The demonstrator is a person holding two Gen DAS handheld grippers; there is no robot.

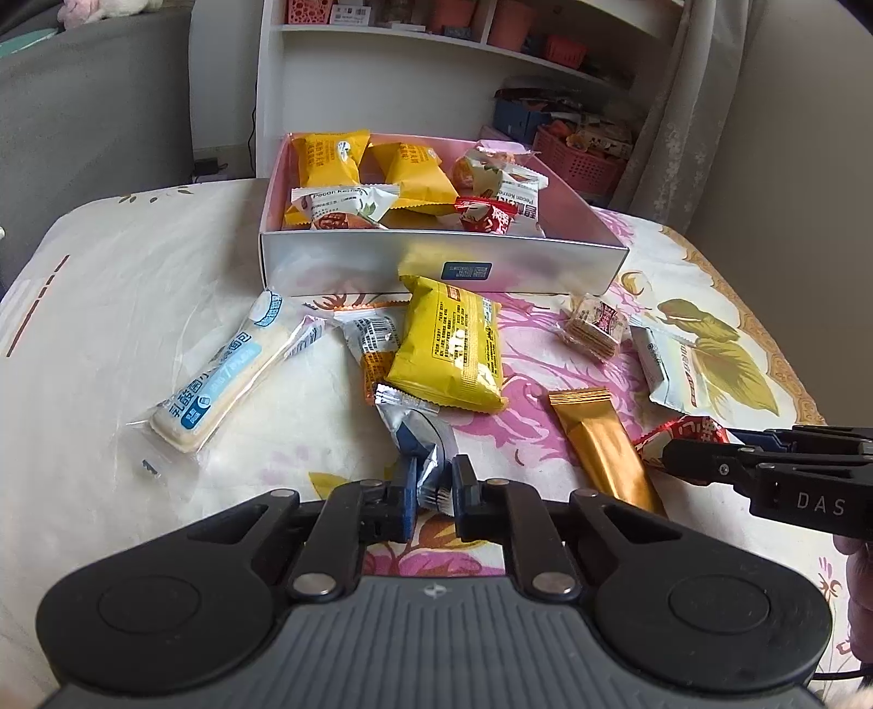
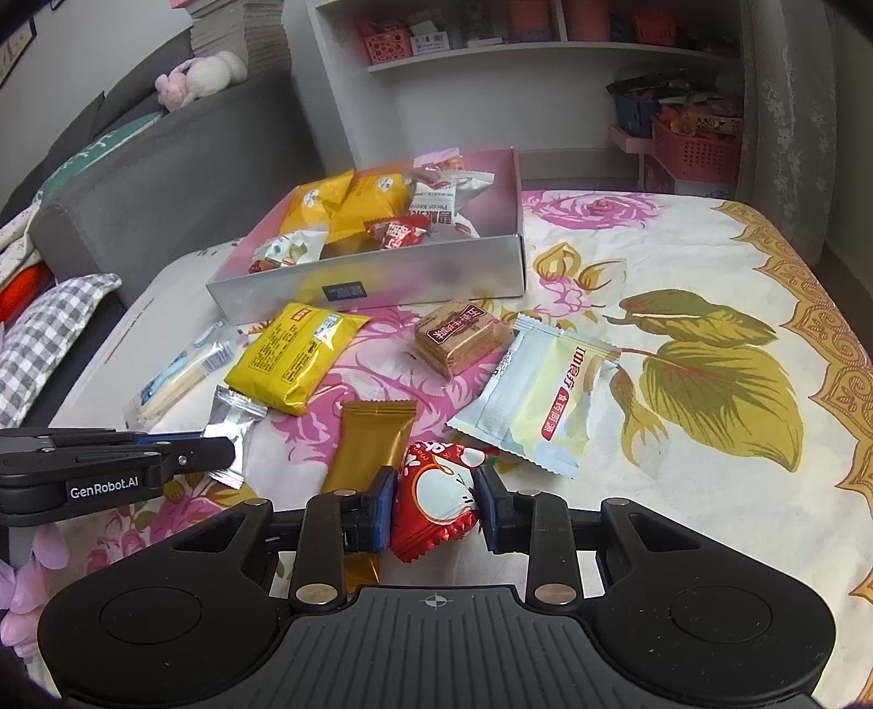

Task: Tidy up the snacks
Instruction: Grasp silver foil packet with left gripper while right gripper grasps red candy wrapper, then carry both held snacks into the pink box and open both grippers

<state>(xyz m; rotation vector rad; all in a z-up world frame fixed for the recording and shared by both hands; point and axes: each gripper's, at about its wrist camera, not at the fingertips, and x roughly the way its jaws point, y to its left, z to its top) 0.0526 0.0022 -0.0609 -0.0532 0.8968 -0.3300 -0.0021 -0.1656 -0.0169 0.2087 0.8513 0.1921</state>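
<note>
A silver box with a pink inside (image 1: 349, 256) (image 2: 436, 272) stands at the far side of the flowered cloth and holds several yellow, white and red snack packets. My left gripper (image 1: 434, 491) is shut on a silver foil packet (image 1: 423, 436) (image 2: 232, 431) lying on the cloth. My right gripper (image 2: 436, 504) is shut on a red packet (image 2: 436, 491) (image 1: 682, 433), pinched between its blue pads. Loose on the cloth lie a yellow packet (image 1: 450, 349) (image 2: 294, 360), a gold bar (image 1: 605, 447) (image 2: 368, 442), a brown wafer pack (image 2: 455, 335) and a pale packet (image 2: 545, 401).
A long white cheese stick pack (image 1: 218, 376) lies at the left. A grey sofa (image 2: 163, 180) runs along the left side. White shelves (image 1: 436, 49) and pink baskets (image 2: 695, 150) stand behind the box. Bare cloth stretches to the right (image 2: 709, 327).
</note>
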